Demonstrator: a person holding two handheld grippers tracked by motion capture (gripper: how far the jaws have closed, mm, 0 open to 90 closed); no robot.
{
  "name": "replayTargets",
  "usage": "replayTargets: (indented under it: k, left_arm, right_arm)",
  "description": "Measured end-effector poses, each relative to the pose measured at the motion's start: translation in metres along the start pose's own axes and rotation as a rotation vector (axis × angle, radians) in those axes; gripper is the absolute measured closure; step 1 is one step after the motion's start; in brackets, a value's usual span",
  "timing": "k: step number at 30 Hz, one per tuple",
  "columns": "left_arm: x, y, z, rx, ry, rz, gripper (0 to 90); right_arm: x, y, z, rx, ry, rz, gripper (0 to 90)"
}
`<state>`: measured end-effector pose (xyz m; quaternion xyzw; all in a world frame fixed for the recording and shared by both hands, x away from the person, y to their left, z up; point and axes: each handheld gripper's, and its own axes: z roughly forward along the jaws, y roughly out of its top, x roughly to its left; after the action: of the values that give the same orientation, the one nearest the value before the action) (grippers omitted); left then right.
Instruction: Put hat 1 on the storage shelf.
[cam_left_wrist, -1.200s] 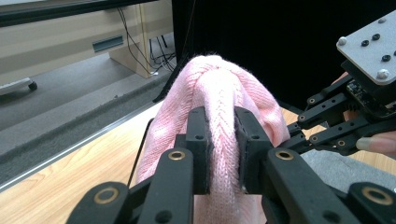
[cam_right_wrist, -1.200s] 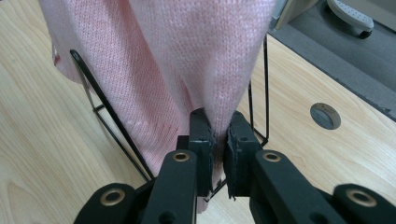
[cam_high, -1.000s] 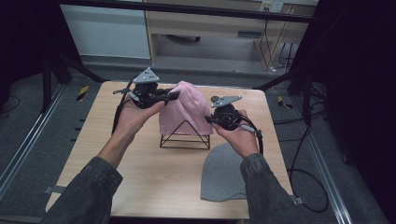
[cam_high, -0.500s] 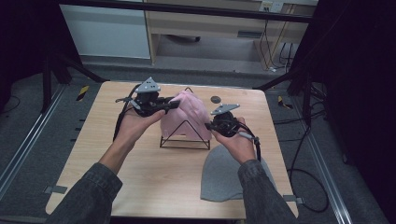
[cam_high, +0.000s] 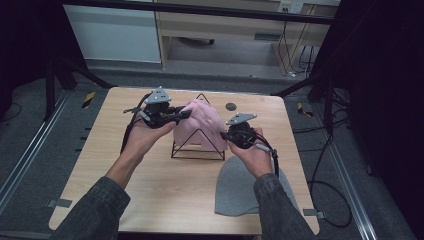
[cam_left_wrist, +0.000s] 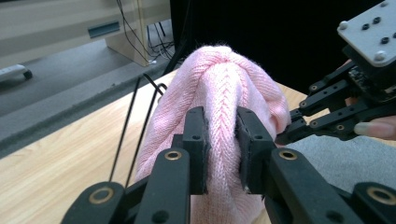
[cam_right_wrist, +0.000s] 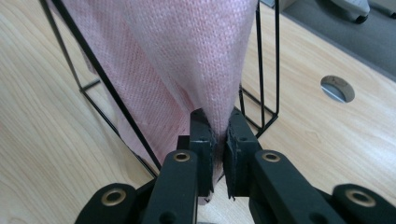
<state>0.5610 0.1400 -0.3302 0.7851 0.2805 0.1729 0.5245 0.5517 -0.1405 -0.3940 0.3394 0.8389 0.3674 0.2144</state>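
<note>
My two grippers, left (cam_left_wrist: 222, 144) and right (cam_right_wrist: 218, 149), each pinch one pink hat (cam_high: 202, 122) over one rack (cam_high: 197, 150); one grey hat (cam_high: 240, 187), seemingly flat, lies beside my right

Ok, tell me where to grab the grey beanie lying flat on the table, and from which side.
Take the grey beanie by its straight open hem, the edge nearest the wire rack. It lies flat on the table, so a hand-held gripper would probably do best coming in low from the rack side, sliding one jaw under the hem. The rounded crown by the table's near edge looks harder to pinch.
</note>
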Motion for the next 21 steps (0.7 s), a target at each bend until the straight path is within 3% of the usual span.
replayTargets:
  k: [9, 21]
  left_arm:
    - [-0.006, 0.005, -0.022, -0.056, -0.045, 0.011, 72.4]
    - [-0.009, -0.011, -0.005, 0.008, -0.048, 0.003, 76.4]
  right_arm:
    - [0.006, 0.009, -0.016, -0.053, 0.006, -0.014, 83.5]
    - [0.001, -0.008, -0.004, -0.005, 0.015, 0.0, 83.5]
